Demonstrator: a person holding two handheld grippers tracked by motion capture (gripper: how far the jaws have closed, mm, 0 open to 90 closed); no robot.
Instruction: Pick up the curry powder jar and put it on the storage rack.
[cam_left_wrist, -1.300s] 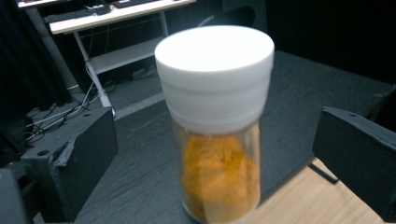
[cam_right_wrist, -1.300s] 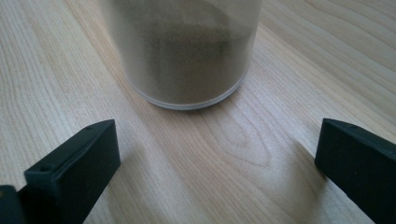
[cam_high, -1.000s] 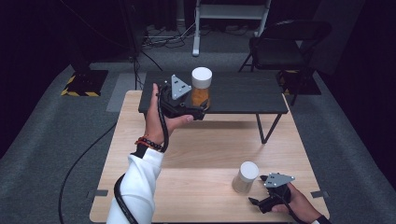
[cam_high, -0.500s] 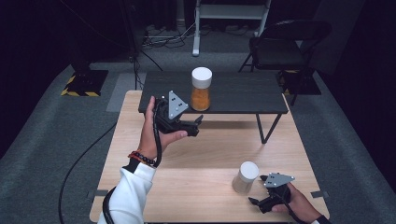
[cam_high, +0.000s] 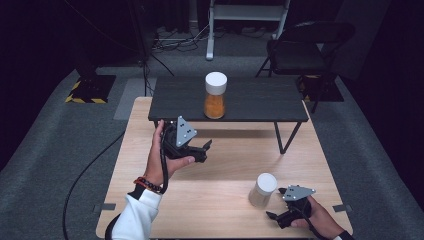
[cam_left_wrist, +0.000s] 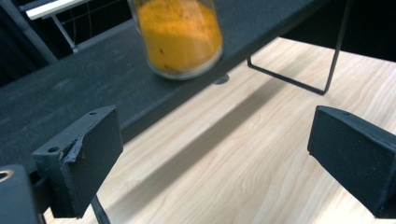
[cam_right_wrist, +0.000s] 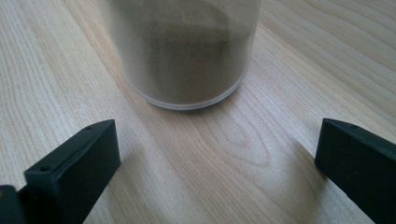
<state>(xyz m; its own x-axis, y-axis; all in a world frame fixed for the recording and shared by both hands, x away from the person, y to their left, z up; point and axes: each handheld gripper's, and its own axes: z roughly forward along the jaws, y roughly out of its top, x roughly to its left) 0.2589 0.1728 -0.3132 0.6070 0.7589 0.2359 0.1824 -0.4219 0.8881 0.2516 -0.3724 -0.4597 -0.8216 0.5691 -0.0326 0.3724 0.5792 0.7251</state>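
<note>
Resting low on the wooden table (cam_high: 220, 200), right gripper (cam_high: 274, 217) spread wide and empty, aimed at the upright grey jar (cam_high: 263, 190) just ahead, nearer than anything else. Farther off: left gripper (cam_high: 204, 150), jaws wide with nothing between, just been closing slightly, hovering apart from the orange jar (cam_high: 215, 95) standing on the dark shelf (cam_high: 260, 102) beyond.

Tabletop (cam_high: 225, 185) is lit evenly from overhead; surroundings are left dark. Soft shadows are cast under the black shelf (cam_high: 250, 100). Orange jar (cam_left_wrist: 180, 35) and grey jar (cam_right_wrist: 180, 51) are rendered blurred up close.
</note>
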